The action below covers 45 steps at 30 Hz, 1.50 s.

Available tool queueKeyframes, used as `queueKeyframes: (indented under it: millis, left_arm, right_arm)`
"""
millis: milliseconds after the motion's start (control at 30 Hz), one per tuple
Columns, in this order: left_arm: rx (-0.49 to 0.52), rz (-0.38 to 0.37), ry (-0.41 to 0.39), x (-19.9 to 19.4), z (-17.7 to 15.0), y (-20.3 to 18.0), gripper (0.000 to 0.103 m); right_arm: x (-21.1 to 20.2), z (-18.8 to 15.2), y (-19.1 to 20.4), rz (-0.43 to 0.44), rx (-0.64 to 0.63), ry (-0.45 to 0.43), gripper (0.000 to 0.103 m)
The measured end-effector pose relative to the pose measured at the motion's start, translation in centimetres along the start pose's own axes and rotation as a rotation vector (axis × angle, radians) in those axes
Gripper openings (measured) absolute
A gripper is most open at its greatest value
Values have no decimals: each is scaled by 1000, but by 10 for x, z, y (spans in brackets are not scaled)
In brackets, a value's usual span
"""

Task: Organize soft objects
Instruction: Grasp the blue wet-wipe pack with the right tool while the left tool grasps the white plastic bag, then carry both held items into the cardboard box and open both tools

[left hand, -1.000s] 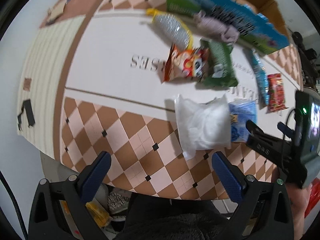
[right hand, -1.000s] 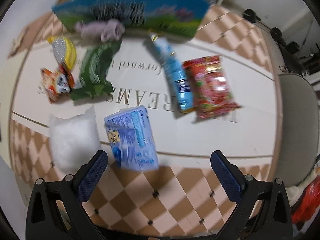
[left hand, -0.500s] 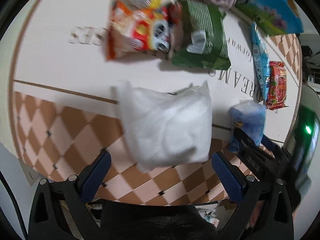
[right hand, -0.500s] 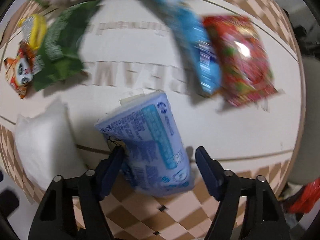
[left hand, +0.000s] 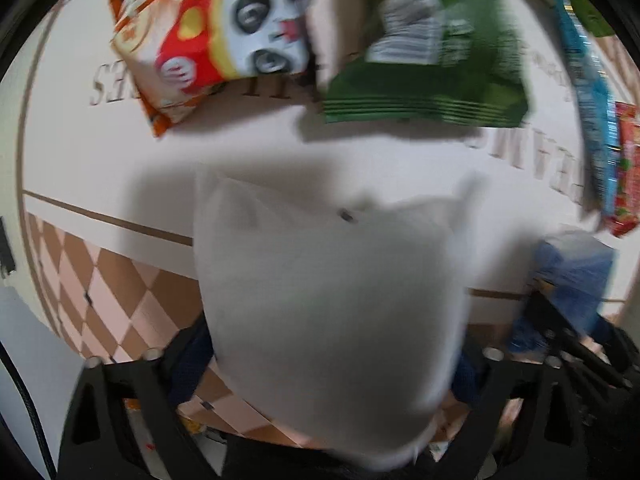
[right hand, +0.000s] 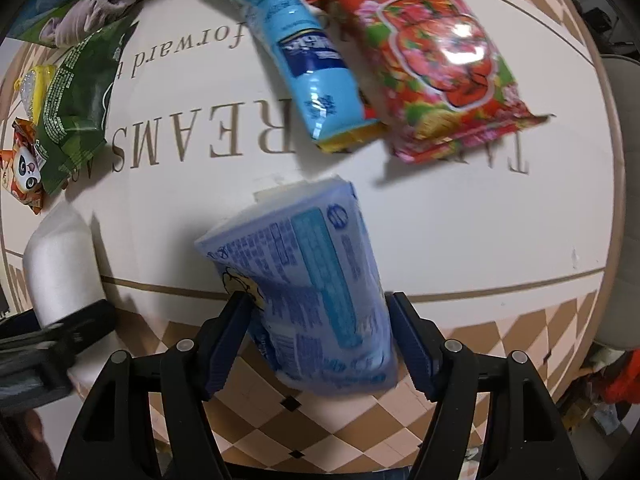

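Observation:
A white stuffing bag point(left hand: 332, 312) fills the middle of the left wrist view. My left gripper point(left hand: 328, 364) is shut on its near end, and the bag hides most of both fingers. The bag also shows at the left of the right wrist view point(right hand: 60, 268). My right gripper point(right hand: 320, 336) is shut on a blue tissue pack point(right hand: 308, 288) and squeezes its sides. That pack also shows at the right of the left wrist view point(left hand: 572, 276). Both items are at the near side of the round table point(right hand: 440, 216).
An orange panda snack bag point(left hand: 208, 40) and a green packet point(left hand: 424, 52) lie beyond the white bag. A light blue tube pack point(right hand: 304, 52) and a red candy bag point(right hand: 424, 52) lie beyond the tissue pack. A grey cloth point(right hand: 100, 4) lies far left.
Both grippers moved forward and down onto the table. The left one closed on the white bag. The right one tightened on the tissue pack.

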<state>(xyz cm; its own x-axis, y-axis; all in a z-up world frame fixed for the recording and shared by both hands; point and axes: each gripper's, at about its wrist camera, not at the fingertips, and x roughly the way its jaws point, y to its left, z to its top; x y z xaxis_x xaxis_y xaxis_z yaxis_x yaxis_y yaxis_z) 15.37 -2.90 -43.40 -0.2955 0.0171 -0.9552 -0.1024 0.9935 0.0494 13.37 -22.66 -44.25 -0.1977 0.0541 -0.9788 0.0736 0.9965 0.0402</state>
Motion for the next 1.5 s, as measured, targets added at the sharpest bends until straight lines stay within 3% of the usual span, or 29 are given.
queueKeyframes:
  millis: [167, 233, 300, 400, 633, 800, 900, 1067, 1200, 1400, 1500]
  left_arm:
    - [-42, -26, -47, 2, -10, 11, 73]
    - [-43, -16, -66, -1, -14, 12, 68]
    - [-34, -18, -79, -7, -19, 10, 65]
    - [-20, -24, -104, -26, -21, 9, 64]
    - [33, -65, -221, -99, -42, 8, 64]
    - [74, -132, -320, -170, -39, 1, 64]
    - [108, -172, -357, -217, -8, 0, 64]
    - [171, -175, -401, -269, 57, -19, 65]
    - [196, -157, -391, -284, 140, -19, 65]
    - [216, -191, -265, -265, 260, -25, 65]
    - [239, -222, -159, -239, 307, -35, 65]
  right_arm:
    - [0, 4, 10, -16, -23, 1, 68]
    - [-1, 6, 27, -26, -40, -6, 58]
    - [-2, 4, 36, -20, -49, -7, 42]
    - [-4, 5, 49, -9, -53, -6, 32]
    - [-53, -3, 43, 88, -54, -25, 28]
    - [-109, -6, 38, 178, -75, -95, 28]
    - [-168, -2, 25, 235, -76, -166, 28]
    - [-253, 44, 18, 314, -85, -271, 28]
    - [-290, 109, 33, 298, -76, -330, 28]
    - [-253, 249, 64, 287, -15, -291, 28]
    - [-219, 295, 71, 277, -1, -245, 28]
